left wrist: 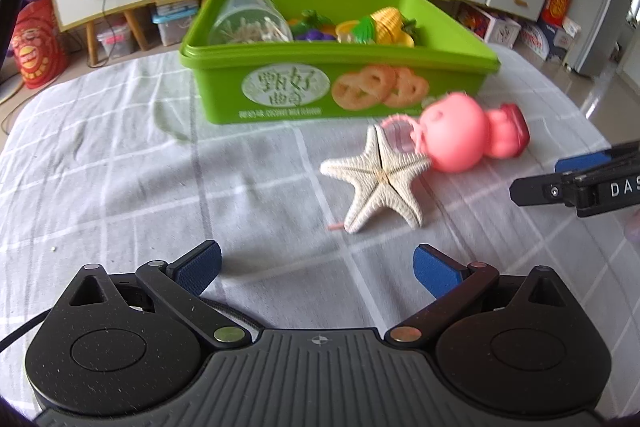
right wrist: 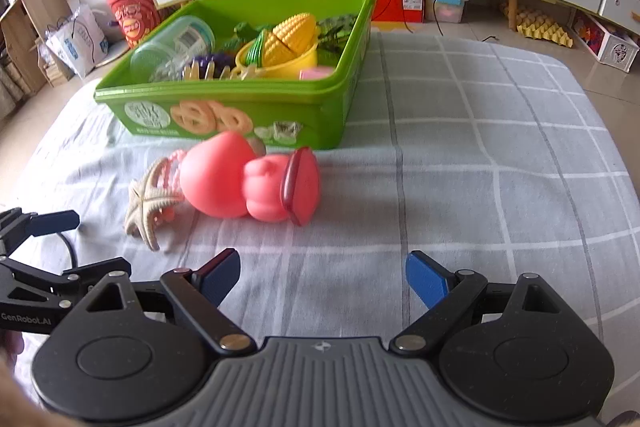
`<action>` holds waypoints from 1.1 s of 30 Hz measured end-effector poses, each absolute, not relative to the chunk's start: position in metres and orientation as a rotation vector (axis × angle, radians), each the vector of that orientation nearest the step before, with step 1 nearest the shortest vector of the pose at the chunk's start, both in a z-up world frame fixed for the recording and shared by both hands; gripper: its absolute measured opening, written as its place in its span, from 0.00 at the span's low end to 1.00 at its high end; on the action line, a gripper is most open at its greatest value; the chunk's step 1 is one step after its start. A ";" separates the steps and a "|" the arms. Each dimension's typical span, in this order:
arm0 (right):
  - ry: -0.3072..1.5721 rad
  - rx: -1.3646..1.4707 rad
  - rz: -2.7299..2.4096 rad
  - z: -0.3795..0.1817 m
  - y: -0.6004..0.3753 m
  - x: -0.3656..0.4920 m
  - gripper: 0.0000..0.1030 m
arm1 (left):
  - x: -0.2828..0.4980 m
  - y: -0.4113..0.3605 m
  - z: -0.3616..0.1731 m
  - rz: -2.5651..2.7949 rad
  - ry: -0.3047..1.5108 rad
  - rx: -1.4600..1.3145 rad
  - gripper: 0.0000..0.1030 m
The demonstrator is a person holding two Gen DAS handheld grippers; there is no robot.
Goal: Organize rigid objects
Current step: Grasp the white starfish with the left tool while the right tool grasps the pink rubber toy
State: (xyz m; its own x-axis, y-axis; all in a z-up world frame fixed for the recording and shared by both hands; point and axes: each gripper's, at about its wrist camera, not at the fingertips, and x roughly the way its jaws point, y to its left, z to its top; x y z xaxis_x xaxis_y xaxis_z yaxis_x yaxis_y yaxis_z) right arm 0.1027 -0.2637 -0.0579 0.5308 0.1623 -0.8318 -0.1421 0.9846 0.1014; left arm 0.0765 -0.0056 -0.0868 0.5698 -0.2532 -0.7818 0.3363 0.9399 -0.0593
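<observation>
Writing first, from the left wrist view: the green box carries a pale oval with Chinese characters too blurred to read for certain, beside printed ring cookies. It stands on a grey checked cloth over the tabletop. Inside lie a clear jar, a toy corn and other toy fruit. Just in front of the box, a pink toy lies on its side, touching a pale starfish. The left tool hangs above bare cloth near the starfish, jaws released, nothing between them. At the right edge the right tool shows the letters "DAS", cut off by the frame.

From the right wrist view, the box shows the same cookie print, with the jar and corn inside. The jar bears a label too small to read. The pink toy and starfish lie together before the box. The right tool is released over empty cloth. At left, the left tool reads "GenRobot.AI" on its body.
</observation>
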 end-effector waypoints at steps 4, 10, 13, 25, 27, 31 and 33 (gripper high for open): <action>1.017 -0.016 0.186 -0.065 -0.262 0.103 0.62 | 0.069 -0.011 -0.092 -0.368 0.858 0.173 0.98; 0.999 -0.106 0.196 -0.071 -0.256 0.101 0.67 | 0.067 -0.012 -0.094 -0.388 0.827 0.168 0.98; 0.992 -0.112 0.204 -0.072 -0.257 0.102 0.69 | 0.068 -0.016 -0.094 -0.396 0.817 0.171 0.98; 0.980 -0.116 0.213 -0.073 -0.256 0.108 0.71 | 0.081 -0.036 -0.090 -0.408 0.801 0.119 0.90; 0.980 -0.115 0.212 -0.073 -0.256 0.108 0.71 | 0.080 -0.038 -0.089 -0.410 0.795 0.113 0.86; 0.980 -0.116 0.215 -0.073 -0.255 0.109 0.71 | 0.083 -0.039 -0.086 -0.412 0.795 0.087 0.71; 0.980 -0.116 0.214 -0.073 -0.255 0.109 0.71 | 0.084 -0.038 -0.084 -0.411 0.798 0.067 0.61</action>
